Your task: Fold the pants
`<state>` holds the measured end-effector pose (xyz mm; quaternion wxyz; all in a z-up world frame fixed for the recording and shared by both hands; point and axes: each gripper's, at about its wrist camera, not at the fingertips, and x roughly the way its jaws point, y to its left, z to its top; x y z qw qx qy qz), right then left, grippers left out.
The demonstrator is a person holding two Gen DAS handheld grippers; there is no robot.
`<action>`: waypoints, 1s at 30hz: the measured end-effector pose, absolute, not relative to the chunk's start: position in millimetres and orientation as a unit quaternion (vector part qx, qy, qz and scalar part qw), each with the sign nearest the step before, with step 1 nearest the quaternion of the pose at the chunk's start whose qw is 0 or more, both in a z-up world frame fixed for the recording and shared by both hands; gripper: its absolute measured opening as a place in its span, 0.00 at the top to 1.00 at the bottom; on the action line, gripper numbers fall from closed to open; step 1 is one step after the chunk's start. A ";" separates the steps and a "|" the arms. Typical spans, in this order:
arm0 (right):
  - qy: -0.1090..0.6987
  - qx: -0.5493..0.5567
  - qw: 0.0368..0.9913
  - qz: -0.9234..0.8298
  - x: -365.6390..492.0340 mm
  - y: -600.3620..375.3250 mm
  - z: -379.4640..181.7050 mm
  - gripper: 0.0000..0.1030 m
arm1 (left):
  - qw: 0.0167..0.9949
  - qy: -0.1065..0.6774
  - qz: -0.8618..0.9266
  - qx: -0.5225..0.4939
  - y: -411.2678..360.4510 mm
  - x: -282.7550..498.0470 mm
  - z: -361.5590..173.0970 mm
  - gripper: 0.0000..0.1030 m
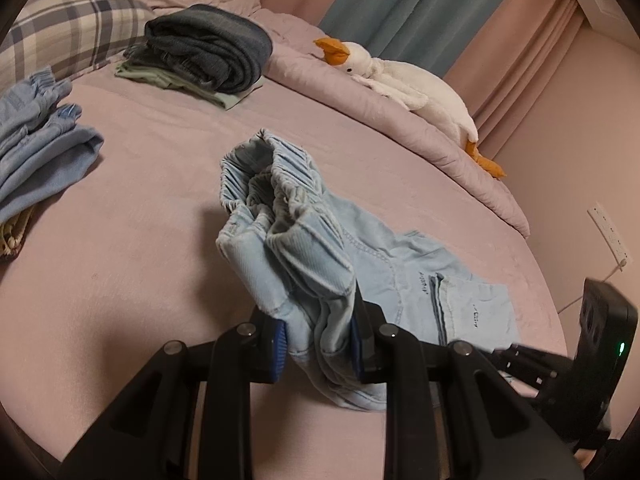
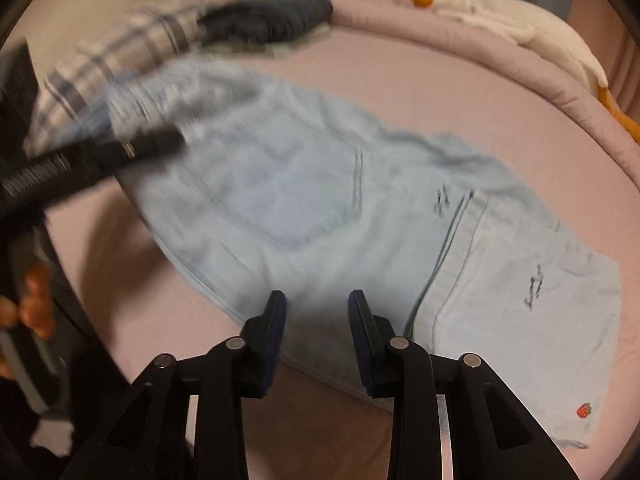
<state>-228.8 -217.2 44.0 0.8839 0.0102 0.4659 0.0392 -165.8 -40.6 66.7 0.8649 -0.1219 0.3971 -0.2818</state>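
A: Denim bunches between your left gripper (image 1: 318,338) pads: it pinches the pale blue pants (image 1: 320,248) at the waistband end, lifted off the pink bed (image 1: 160,200).

B: And your right gripper (image 2: 318,320)?

A: Spread, gripping nothing, above the pants lying flat. Farther off, a folded dark stack (image 1: 208,52) and a plush goose (image 1: 400,76).

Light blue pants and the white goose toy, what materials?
Pants: likely cotton denim or fine corduroy, matte; ribbed texture, visible topstitched seams, gathered elastic waistband. Goose toy: probably plush polyester, soft and fuzzy, with an orange fabric beak and feet.
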 end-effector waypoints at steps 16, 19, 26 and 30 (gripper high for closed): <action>0.445 0.192 0.874 -0.026 -244.6 -298.1 33.7 0.69 | 0.859 0.368 -0.342 -0.101 -81.4 -179.9 96.8 0.76; 0.434 0.236 0.869 -0.018 -248.7 -310.4 30.7 0.68 | 0.856 0.363 -0.357 -0.088 -95.9 -184.6 102.4 0.76; 0.422 0.309 0.852 -0.012 -260.5 -332.3 21.5 0.59 | 0.847 0.365 -0.383 -0.057 -126.8 -192.8 104.4 0.76; 0.404 0.362 0.840 0.003 -266.2 -345.8 15.8 0.56 | 0.839 0.373 -0.394 -0.040 -143.1 -197.1 100.4 0.76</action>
